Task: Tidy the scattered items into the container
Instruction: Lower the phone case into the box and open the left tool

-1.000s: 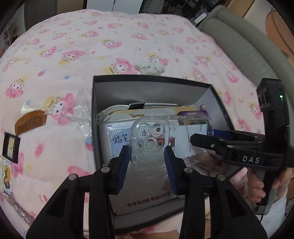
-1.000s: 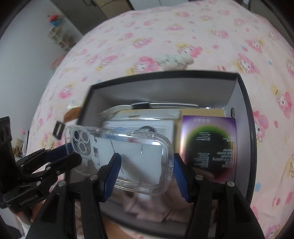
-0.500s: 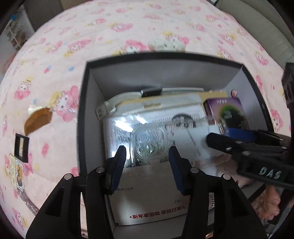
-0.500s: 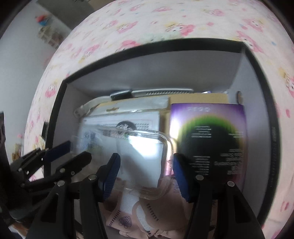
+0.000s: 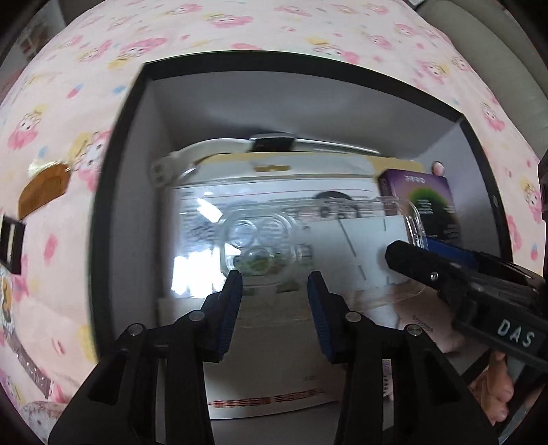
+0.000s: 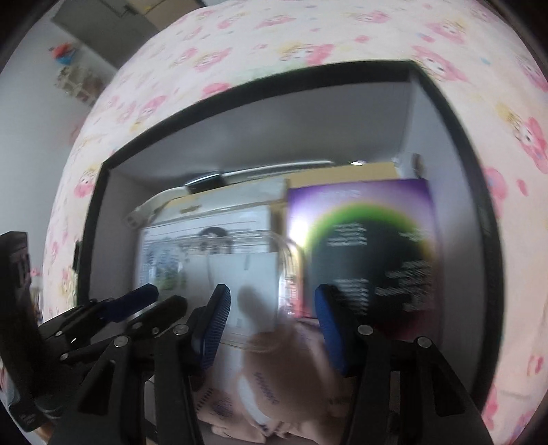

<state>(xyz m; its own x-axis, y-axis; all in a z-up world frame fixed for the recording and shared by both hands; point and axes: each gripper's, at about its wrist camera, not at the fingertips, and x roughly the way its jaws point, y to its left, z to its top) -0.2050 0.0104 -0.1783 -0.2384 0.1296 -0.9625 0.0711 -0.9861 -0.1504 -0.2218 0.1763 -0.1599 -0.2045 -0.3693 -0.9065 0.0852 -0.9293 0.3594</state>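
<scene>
A: Where was the clear phone case [image 5: 308,246]?
B: Inside the black box [image 5: 113,205], lying flat on a white printed packet [image 5: 274,191], its camera cut-out towards the left. A purple box [image 5: 428,202] sat just right of it.

A: Left gripper [image 5: 274,291]?
B: Down in the box, pads at the case's near edge. Jaws had just been closing, but the case lay past the tips, not pinched. Released.

A: Right gripper [image 6: 272,308]?
B: Also in the box, over the case's right end. Jaws had just been narrowing, with the case edge between them. Too blurred to say if the pads pressed on it, so I couldn't tell.

A: Anything left outside?
B: A brown comb [image 5: 42,191] and a small black frame [image 5: 12,243] on the pink cartoon-print bedsheet [image 5: 239,30], left of the box.

A: Other contents?
B: A white envelope with red print [image 5: 274,376] at the near side and a pinkish pouch [image 6: 274,376] at the lower right.
</scene>
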